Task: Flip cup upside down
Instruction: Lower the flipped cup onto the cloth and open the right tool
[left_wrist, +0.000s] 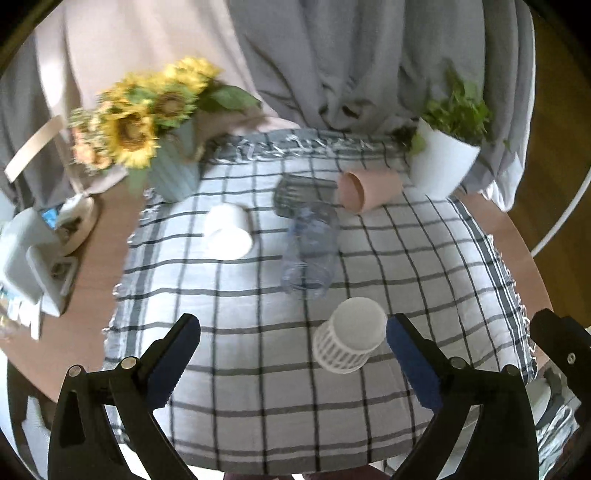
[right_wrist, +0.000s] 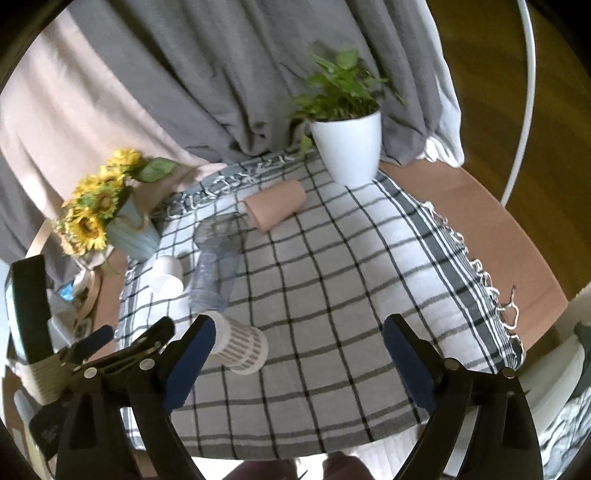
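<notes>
A white slotted cup (left_wrist: 349, 334) stands upside down on the checked cloth (left_wrist: 258, 387), base up, just left of my left gripper's right finger. It also shows in the right wrist view (right_wrist: 240, 345), beside my right gripper's left finger. A pink cup (left_wrist: 369, 190) (right_wrist: 275, 208) lies on its side near the back. A white cup (left_wrist: 229, 230) (right_wrist: 168, 277) stands upside down, and two clear cups (left_wrist: 308, 251) (right_wrist: 214, 273) lie on their sides. My left gripper (left_wrist: 293, 341) is open and empty. My right gripper (right_wrist: 299, 345) is open and empty.
A sunflower vase (left_wrist: 173, 170) (right_wrist: 133, 236) stands at the back left and a white plant pot (left_wrist: 439, 162) (right_wrist: 349, 147) at the back right. Clutter (left_wrist: 40, 251) sits on the wooden table to the left. Grey curtains (left_wrist: 332, 55) hang behind.
</notes>
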